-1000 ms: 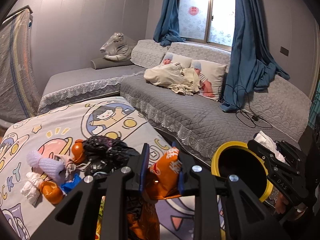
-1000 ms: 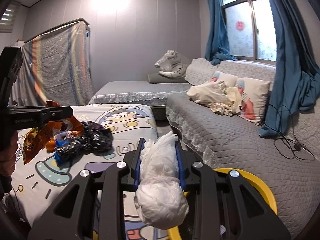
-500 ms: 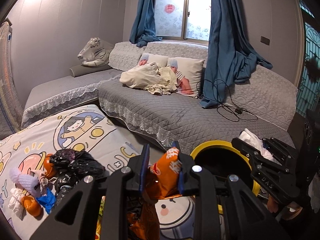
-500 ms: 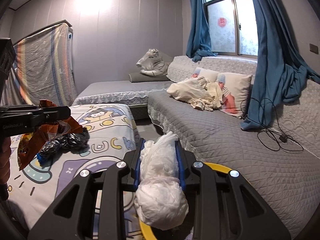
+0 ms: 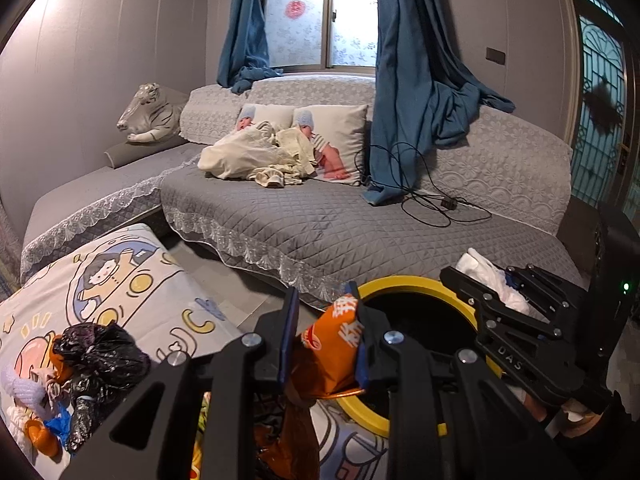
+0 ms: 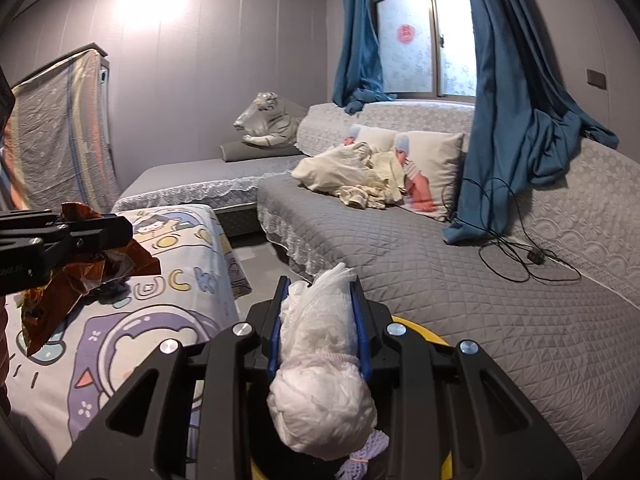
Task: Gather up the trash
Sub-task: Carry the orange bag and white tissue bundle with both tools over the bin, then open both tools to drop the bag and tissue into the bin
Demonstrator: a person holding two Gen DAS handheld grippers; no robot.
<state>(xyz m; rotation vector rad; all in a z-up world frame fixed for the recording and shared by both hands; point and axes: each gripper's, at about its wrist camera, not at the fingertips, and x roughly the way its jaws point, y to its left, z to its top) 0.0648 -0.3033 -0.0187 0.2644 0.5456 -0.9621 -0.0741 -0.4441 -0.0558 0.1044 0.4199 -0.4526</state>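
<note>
**Two light, soft pieces of trash held near the bin**

An orange snack bag (image 5: 334, 350) is pinched between the fingers of the left gripper (image 5: 326, 336), clenched on its upper edge, while the rest of the bag hangs crumpled below. It is held at the near rim of the yellow-rimmed bin (image 5: 408, 286), not yet clearly over the opening. A white tissue wad (image 6: 320, 364) is clamped in the right gripper (image 6: 318, 320), whose fingers grasp its narrower top part; the rounded bulk bulges out beneath them, above the bin's yellow rim (image 6: 416, 330).

Both items are judged to be very light and to yield under pressure. The foil bag is likely to be slick and crinkly, so a hold on a folded edge, as here, is better than one on a flat face. The wad is soft and compressible, and can be taken almost anywhere; its gathered neck gives the surest hold. Neither is fragile, though either may cling to the pads or drift on release.

More trash is seen on the cartoon-printed cloth (image 5: 132, 300): crumpled black plastic (image 5: 100, 354) amid other scraps, probably just as light.
</note>
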